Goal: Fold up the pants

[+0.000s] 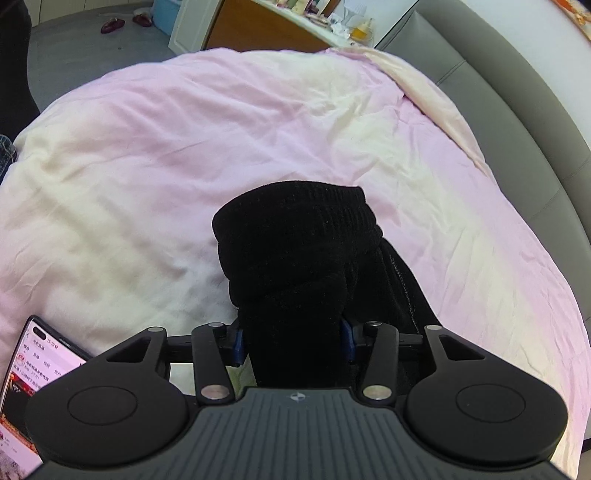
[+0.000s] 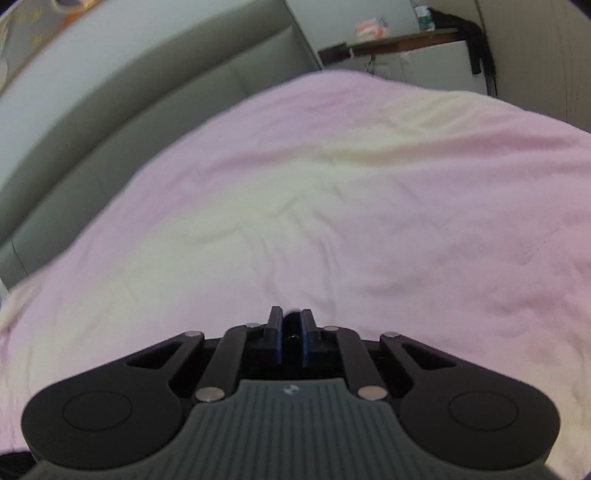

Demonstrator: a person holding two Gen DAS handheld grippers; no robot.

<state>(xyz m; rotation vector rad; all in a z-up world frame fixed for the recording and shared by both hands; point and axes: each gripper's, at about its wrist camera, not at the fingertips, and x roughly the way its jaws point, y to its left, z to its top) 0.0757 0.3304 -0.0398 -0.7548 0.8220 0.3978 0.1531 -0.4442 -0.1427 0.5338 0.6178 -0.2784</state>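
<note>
Black knitted pants (image 1: 295, 236) are bunched up in the left wrist view, their ribbed cuff or waistband rising above the pink bed cover (image 1: 166, 147). My left gripper (image 1: 293, 341) is shut on this thick wad, with a blue pad pressing on each side. In the blurred right wrist view my right gripper (image 2: 291, 325) hovers over the pink bed cover (image 2: 369, 206), its fingers (image 2: 274, 325) drawn close together. A small dark spot shows between the tips; I cannot tell what it is. No more of the pants shows in that view.
A phone (image 1: 33, 354) with a lit screen lies on the cover at the lower left. A grey padded headboard (image 1: 517, 110) (image 2: 110, 110) runs along one side of the bed. Slippers (image 1: 112, 26) lie on the floor, and a cluttered shelf (image 2: 406, 37) stands beyond the bed.
</note>
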